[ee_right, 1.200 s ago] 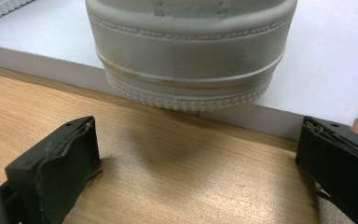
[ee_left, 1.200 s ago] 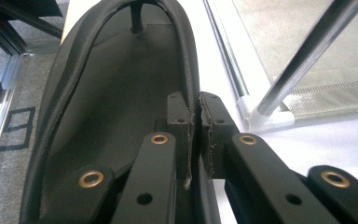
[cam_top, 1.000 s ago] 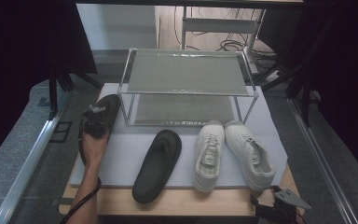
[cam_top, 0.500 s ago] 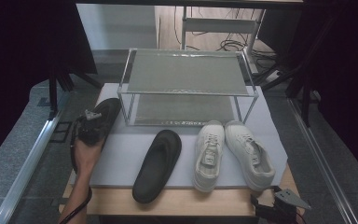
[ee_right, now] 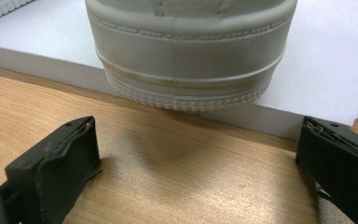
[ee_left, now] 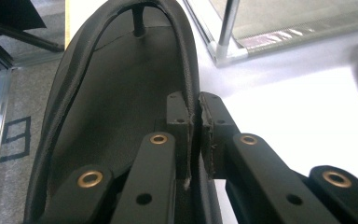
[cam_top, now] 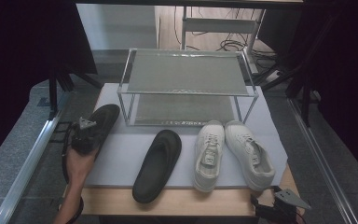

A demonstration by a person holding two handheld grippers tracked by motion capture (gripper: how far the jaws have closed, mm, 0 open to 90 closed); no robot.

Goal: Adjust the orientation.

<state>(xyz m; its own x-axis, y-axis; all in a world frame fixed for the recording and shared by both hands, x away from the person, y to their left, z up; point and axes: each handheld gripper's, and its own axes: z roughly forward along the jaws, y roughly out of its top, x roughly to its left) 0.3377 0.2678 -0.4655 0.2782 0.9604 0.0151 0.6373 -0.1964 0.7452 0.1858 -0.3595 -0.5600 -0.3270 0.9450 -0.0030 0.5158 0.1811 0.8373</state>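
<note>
Pinching the rim of the black slipper (ee_left: 121, 116), the left gripper (ee_left: 193, 135) has its jaws pressed together on the thin side wall. In the high view, that slipper (cam_top: 103, 119) sits at left-centre of the frame w/ the left gripper (cam_top: 85, 135) on top of it. Vs. a second ago it has slid down and left, away from the wire shoe rack (cam_top: 186, 86), and now hangs partly past the left edge of the white mat (cam_top: 121, 154). That suggests it's being dragged or lifted, prob. to pair it w/ the other black slipper (cam_top: 157, 164) at centre, or to rack it; can't tell which.

Right gripper (cam_top: 279, 205) sits at lower right, jaws spread wide and holding nothing, just short of the heel of the right white sneaker (ee_right: 191, 51). Left white sneaker (cam_top: 208, 154) lies beside it, untouched.
</note>
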